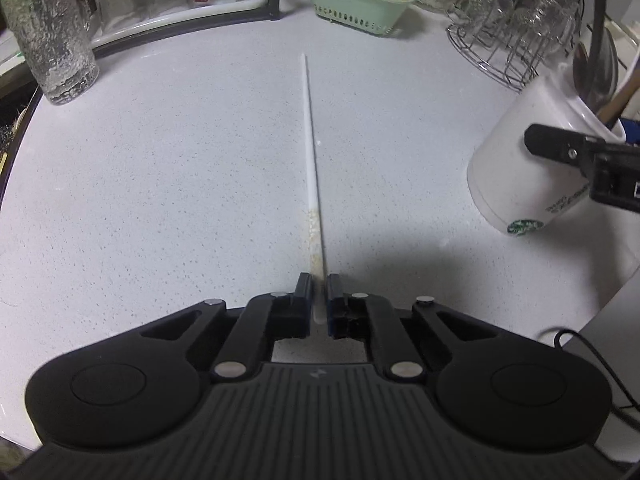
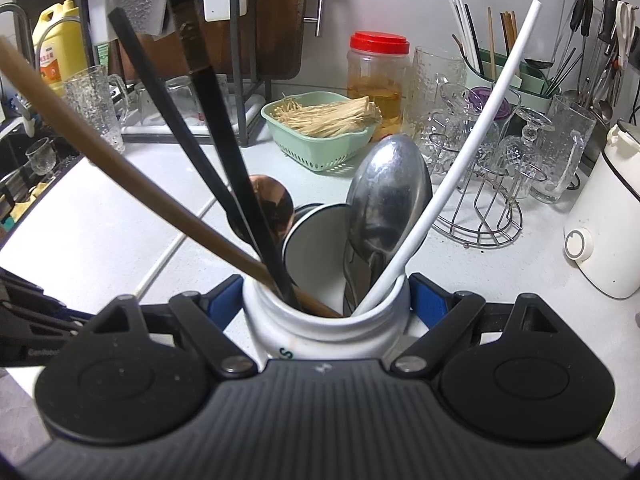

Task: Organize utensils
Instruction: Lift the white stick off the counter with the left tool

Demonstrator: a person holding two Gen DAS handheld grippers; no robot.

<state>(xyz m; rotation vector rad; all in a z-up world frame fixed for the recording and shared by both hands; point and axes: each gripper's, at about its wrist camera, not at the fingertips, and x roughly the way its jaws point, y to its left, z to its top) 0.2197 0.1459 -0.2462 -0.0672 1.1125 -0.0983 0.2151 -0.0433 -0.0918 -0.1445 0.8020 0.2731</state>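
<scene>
A: Beside the mug (image 1: 532, 168), on the desk (image 1: 160, 160): white chopstick (image 1: 311, 168), lying flat, thick end between the pads of the left tool (image 1: 319, 286). Narrow gap, closed on that end, or very nearly.

B: And the mug?
A: Clamped by the right tool (image 2: 326, 292), tilted, well right of the chopstick. Already holding spoons, dark chopsticks, a wooden handle and another white chopstick (image 2: 460, 160).

B: Step in hand?
A: Pickup of the last loose chopstick, by the look of it. Not yet off the desk.

B: Next?
A: Probably lift, swing the far tip up and over towards the mug, then drop in beside its twin. Needs a firm pinch; thin, slippery, prone to pivoting.
</scene>
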